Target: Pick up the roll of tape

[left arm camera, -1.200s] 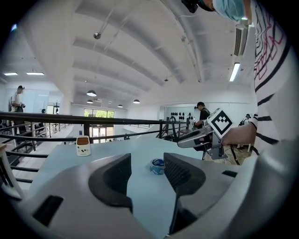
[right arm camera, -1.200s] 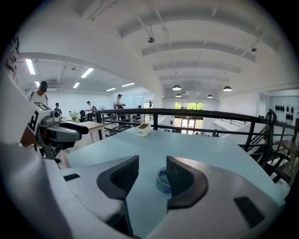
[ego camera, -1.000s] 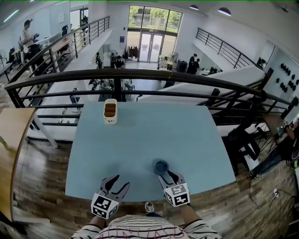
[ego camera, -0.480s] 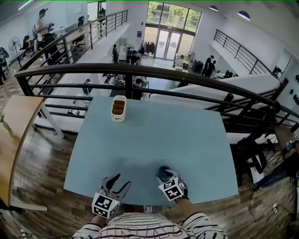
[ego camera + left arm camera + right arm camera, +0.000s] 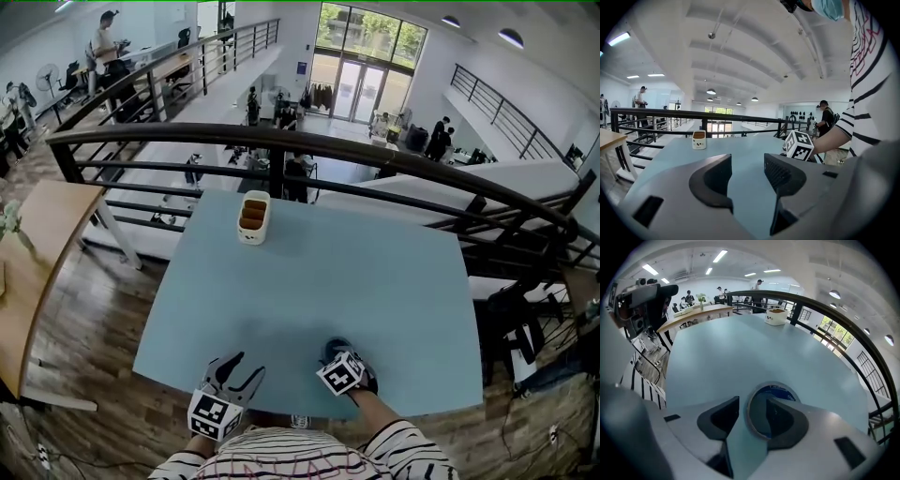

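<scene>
The roll of tape is a grey ring with a blue inner face, lying flat on the light blue table near its front edge. My right gripper is open and straddles the ring's near wall: one jaw sits inside the hole, the other outside, with a strip of table showing between that jaw and the roll. From the head view the right gripper covers most of the roll of tape. My left gripper is open and holds nothing, low over the front edge; its jaws frame bare table.
A white cup with brown contents stands at the table's far left, also in the left gripper view. A black railing runs behind the table over a drop to a lower floor. A wooden table lies to the left.
The right gripper moved forward over the roll and rolled sideways, so the roll, earlier lying free ahead of its jaws, is now straddled. The head view shifted. The left gripper stayed put.
</scene>
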Available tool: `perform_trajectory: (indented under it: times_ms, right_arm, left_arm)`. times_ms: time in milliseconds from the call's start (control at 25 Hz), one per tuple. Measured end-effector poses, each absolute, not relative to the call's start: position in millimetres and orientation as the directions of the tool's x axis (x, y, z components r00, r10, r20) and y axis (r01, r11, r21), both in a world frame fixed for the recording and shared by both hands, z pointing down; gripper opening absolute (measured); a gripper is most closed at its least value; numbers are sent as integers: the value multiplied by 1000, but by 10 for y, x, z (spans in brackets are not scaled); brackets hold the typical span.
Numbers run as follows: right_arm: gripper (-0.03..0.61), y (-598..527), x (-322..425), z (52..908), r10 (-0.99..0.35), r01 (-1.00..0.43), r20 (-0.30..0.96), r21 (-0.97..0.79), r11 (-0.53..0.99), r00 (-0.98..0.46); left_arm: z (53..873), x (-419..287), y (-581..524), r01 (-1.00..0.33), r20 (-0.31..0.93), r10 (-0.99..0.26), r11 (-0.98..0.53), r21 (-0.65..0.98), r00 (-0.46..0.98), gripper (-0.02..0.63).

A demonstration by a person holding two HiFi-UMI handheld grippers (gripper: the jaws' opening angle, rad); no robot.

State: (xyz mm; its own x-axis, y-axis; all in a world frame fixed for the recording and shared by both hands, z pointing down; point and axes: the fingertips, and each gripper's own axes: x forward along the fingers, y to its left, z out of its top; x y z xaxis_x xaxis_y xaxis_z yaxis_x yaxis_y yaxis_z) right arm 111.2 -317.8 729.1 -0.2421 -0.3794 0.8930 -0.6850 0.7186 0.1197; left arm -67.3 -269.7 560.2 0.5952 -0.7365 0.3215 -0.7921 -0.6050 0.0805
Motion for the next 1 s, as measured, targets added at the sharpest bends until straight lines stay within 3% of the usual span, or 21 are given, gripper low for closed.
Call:
perform_trajectory:
  times_ms: [320,640,840,1000]
  right_arm:
    - [178,-3242,1116,7428,-304,-667,925,78,741,-229]
    - [166,-3111,1143,7610,-99,-533,988,19,846,-122]
    - [156,-3064,1189,7669,27,-576,995,-79,814,-99]
    - [155,-3075,1173,7690,49,-571,995,-91,816,-89]
  left_arm:
    - [5630,-749,-2625,-823,329,-763,-562,87,556,195]
    - [5668,-760,-2581,-839,338,-776,-537,89,533,195]
    - [5633,-708,-2556,-839,336,-777,-537,88,532,195]
    - [5654,-718,-2544,-835,337,-773,-543,87,537,195]
